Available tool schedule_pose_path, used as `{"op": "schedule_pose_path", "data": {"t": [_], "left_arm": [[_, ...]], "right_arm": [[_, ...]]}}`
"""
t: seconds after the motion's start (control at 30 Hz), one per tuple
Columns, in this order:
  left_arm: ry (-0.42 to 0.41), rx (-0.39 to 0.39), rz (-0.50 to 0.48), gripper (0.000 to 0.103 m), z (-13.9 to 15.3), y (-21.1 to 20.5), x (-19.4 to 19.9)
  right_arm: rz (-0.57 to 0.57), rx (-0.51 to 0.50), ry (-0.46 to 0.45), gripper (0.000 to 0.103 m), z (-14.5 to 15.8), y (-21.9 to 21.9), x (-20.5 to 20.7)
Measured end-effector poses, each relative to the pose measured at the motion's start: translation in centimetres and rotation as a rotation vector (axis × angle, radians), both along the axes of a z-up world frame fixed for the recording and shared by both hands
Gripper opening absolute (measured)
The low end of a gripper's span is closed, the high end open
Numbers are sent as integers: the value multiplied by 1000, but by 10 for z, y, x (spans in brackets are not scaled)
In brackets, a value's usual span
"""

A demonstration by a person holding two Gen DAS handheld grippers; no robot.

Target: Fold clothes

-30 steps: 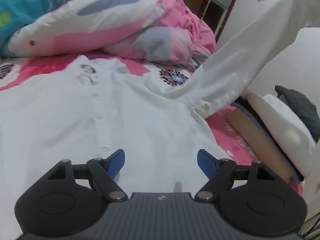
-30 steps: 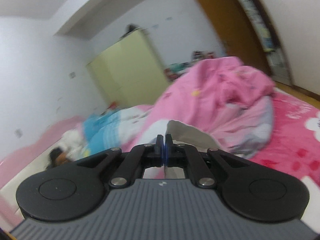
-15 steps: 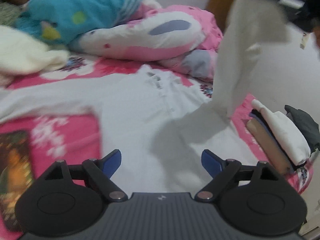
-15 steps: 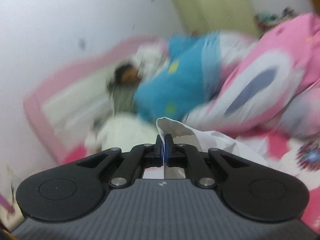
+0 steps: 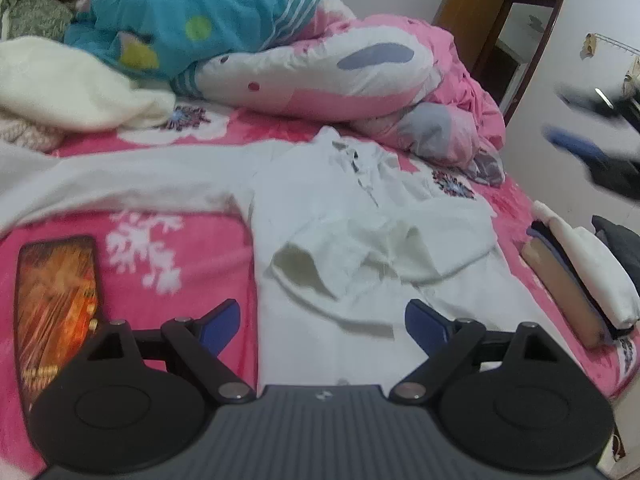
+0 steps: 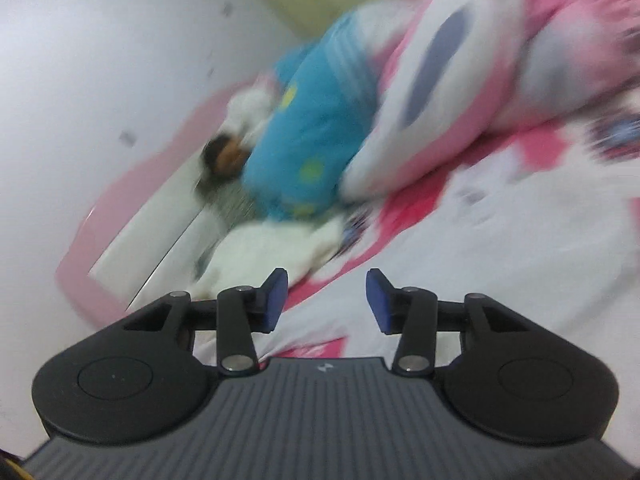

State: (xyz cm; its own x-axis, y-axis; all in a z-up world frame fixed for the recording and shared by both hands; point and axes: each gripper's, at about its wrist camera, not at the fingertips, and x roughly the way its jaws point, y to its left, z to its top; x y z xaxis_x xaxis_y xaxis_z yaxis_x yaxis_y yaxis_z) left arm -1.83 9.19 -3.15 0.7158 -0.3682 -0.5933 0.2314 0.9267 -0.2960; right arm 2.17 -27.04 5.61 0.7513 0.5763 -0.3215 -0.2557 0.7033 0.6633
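We're letting go: the right gripper [image 6: 326,300] is opening its jaws with nothing between them, and the sleeve [image 5: 380,248] that was hanging is now lying across the white shirt [image 5: 360,216] on the bed [image 5: 168,240]. Our left gripper [image 5: 320,320] is hovering wide open, empty, facing the other sleeve [image 5: 132,184] to fold.

black left gripper [image 5: 320,325], blue fingers [image 5: 426,325], silver screws.

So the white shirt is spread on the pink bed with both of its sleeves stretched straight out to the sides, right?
Not quite. The white shirt does lie on the pink bed, but only one sleeve stretches out sideways. The other sleeve is folded across the shirt's front, as the left wrist view shows.
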Motion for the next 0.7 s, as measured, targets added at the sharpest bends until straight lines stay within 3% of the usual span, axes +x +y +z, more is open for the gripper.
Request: {"op": "schedule_pose_path", "data": {"t": [0.07,0.2,0.3,0.4,0.5,0.57,0.67,0.7], "left_arm": [[-18,40,-2,86,-1,-6,7],[-11,135,6,62,-10,-20,19],[-67,255,-19,61,-12,-37,19],[-168,447,-83,62,-17,-65,16],[-227,608,-128,62,-26,-89,18],[-234,666,-144,57,-33,-97,23],[-219,710,-156,36,-42,-104,30],[-209,712,-159,25,-43,-104,33]], "right_arm": [[-67,-32,4,43,-9,-22,-33],[-154,-156,46,43,-47,-22,-77],[-171,-230,81,43,-80,-13,-95],[-138,-318,111,43,-104,6,-93],[-90,-366,101,43,-107,25,-81],[-49,-381,84,43,-105,37,-73],[6,-417,45,43,-102,54,-61],[28,-431,32,43,-102,61,-56]]}}
